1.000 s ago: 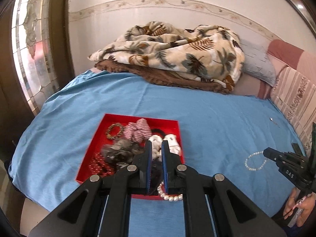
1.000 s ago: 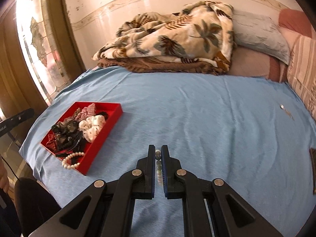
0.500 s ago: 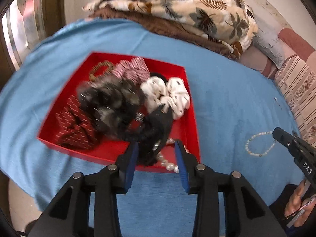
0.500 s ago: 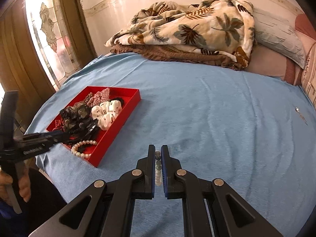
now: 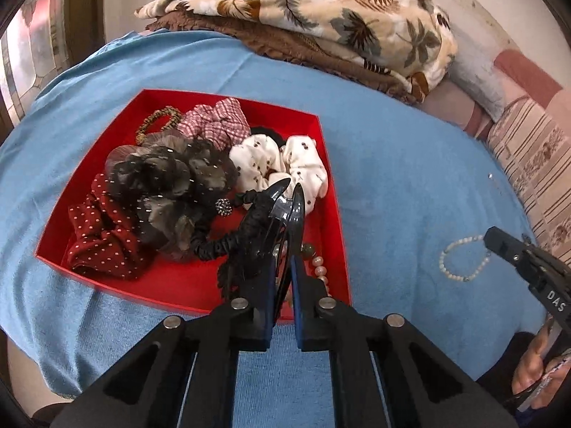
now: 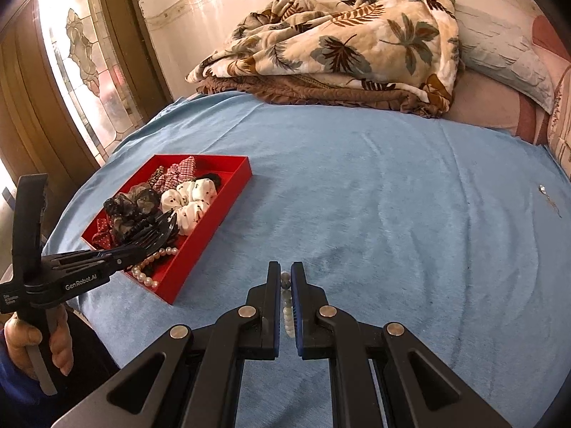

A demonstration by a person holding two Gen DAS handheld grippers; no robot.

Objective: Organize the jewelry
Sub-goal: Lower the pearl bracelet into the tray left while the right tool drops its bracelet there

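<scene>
Most pieces already sit in the red tray (image 5: 332, 192) on the bed (image 6: 357, 185). The left hand-held gripper (image 5: 283, 267) has just been closing and now clamps a black hair clip (image 5: 282, 214) over it. The right hand-held gripper (image 6: 285, 296) pinches a bead bracelet (image 6: 286, 306) (not yet trayed).

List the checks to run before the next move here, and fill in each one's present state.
1. Left hand-held gripper gripping: ok. Its jaws have just been closing, with the black hair clip between them.
2. Clip positioned over the red tray: ok.
3. Right hand-held gripper shut on the bead bracelet: ok.
4. Bracelet in the tray: not ok. It lies on the blue bedspread, apart from the tray.
5. Pearl strand fully inside the tray: not ok. It drapes over the near rim.
</scene>
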